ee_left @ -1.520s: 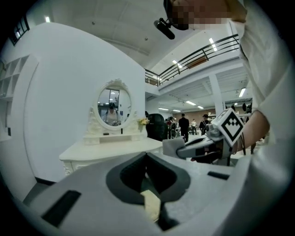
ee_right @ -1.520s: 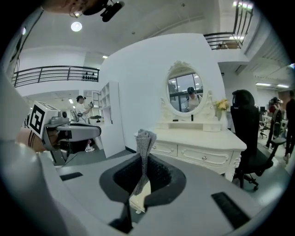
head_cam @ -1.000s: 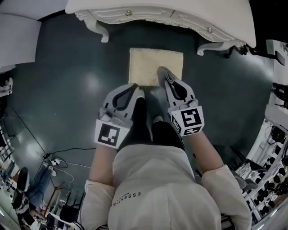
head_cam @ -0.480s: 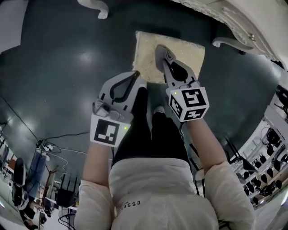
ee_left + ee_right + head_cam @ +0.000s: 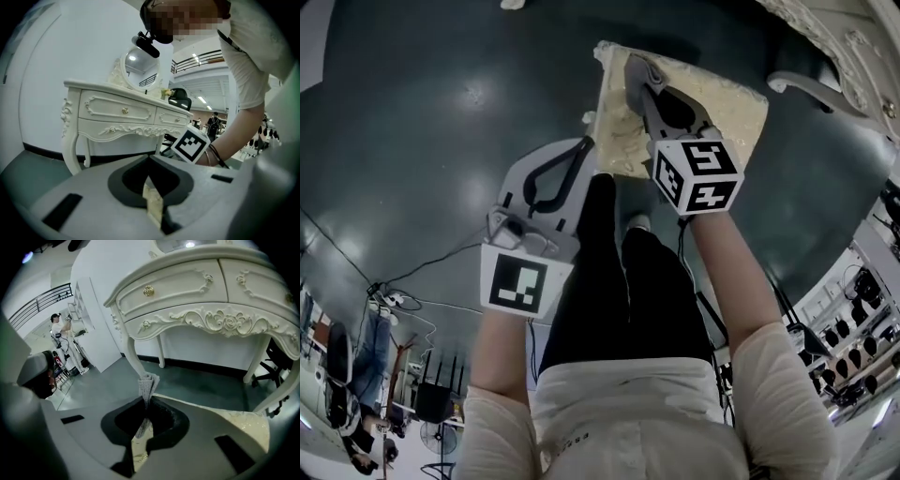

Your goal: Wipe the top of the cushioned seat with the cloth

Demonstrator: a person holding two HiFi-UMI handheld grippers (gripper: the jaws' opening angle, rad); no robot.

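We find the cushioned seat, cream in colour, standing on the dark floor directly ahead of the person, with the white carved desk beyond it to the far right. In the head view the seat's left near portion looks rumpled.

The right tongs lie over the seat top, toward its left far part. In the right gripper view the right tongs are closed on the cloth, a grey knitted piece. A bunched fold of it stands up past the jaw tips and more hangs down in the slot between the jaws. The seat's cream surface shows beneath and to the right of these tongs. We cannot tell whether the cloth actually bears on the seat.

The left tongs are held at the seat's left near edge, lower in the head view than the right pair. In the left gripper view the left tongs have their jaws drawn together with nothing gripped. A narrow strip of the cream seat shows through the slit behind the tips.

The desk fills the far side of that view, with a round mirror on top. The person's legs, in black, stand between the two arms.
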